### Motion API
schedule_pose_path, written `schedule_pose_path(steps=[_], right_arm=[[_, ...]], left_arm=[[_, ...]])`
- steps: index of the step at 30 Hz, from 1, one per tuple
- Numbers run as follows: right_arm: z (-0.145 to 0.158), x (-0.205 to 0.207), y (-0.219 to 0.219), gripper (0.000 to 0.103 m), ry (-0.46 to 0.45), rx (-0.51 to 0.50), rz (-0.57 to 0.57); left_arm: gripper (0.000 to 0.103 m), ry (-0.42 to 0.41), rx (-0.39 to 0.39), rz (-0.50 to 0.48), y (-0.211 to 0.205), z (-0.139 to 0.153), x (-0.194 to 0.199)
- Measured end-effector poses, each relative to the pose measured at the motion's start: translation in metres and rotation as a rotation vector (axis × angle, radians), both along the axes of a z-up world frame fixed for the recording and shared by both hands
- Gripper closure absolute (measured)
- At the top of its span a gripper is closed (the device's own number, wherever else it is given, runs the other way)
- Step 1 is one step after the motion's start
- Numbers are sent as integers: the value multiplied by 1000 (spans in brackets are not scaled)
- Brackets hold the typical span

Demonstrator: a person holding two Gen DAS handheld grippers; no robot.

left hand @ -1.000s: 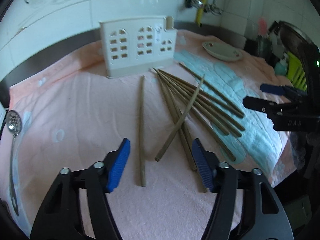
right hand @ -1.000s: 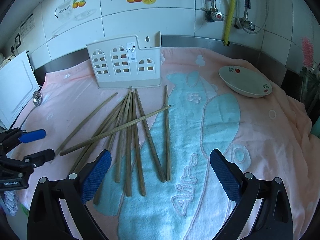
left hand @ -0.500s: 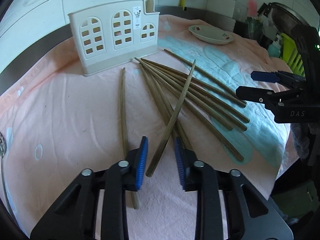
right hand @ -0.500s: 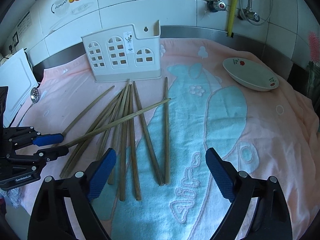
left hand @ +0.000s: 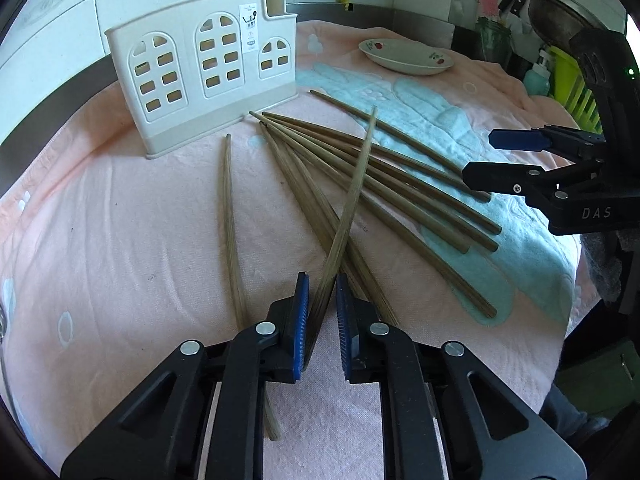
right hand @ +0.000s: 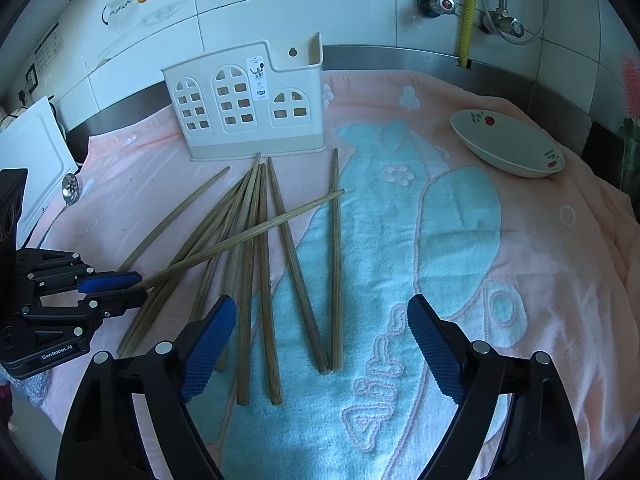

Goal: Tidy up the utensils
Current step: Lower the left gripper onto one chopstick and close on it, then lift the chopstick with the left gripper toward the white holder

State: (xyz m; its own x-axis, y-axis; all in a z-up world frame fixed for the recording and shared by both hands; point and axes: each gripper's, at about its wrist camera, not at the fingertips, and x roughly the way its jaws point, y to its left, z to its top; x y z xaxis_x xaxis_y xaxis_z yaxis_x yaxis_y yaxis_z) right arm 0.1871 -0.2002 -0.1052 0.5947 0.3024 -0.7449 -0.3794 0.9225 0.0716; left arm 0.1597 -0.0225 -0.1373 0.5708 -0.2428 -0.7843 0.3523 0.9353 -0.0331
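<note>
Several brown chopsticks (left hand: 400, 188) lie fanned on a pink and teal towel (left hand: 120, 240), in front of a white utensil holder (left hand: 200, 80) with arched windows. One chopstick (left hand: 356, 184) lies across the pile. Its thick near end sits between the blue pads of my left gripper (left hand: 322, 280), whose jaws are closing; a thin gap still shows at the right pad. The right wrist view shows the left gripper (right hand: 128, 290) low at the left. My right gripper (right hand: 321, 306) hovers wide over the chopstick (right hand: 260, 232) ends, jaws closing slightly and gripping nothing.
A single chopstick (left hand: 230, 208) lies apart on the left. A flowered bowl (right hand: 508, 144) rests at the back right of the towel. A slotted spoon (right hand: 70, 188) and a white board (right hand: 28, 160) sit at the left edge. Pipes and tiled wall stand behind.
My left gripper came forward and down onto the crossing chopstick, and its jaws narrowed from wide to nearly touching it. The right gripper narrowed a little.
</note>
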Motion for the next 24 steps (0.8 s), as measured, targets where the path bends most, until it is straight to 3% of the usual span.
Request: schedule_pose_path(steps=[3,15,24], right_arm=[[0,1,-1,19,-1,-2,1],[-5,7,-3,35,12,12,-6],[-13,19,-4,69,43,31,-20]], left_arm=[[97,-5,-7,-9,-1,0,-1],[97,-2,-29,-2,2,-1,-1],[97,-75,-46,33,9,28,-18]])
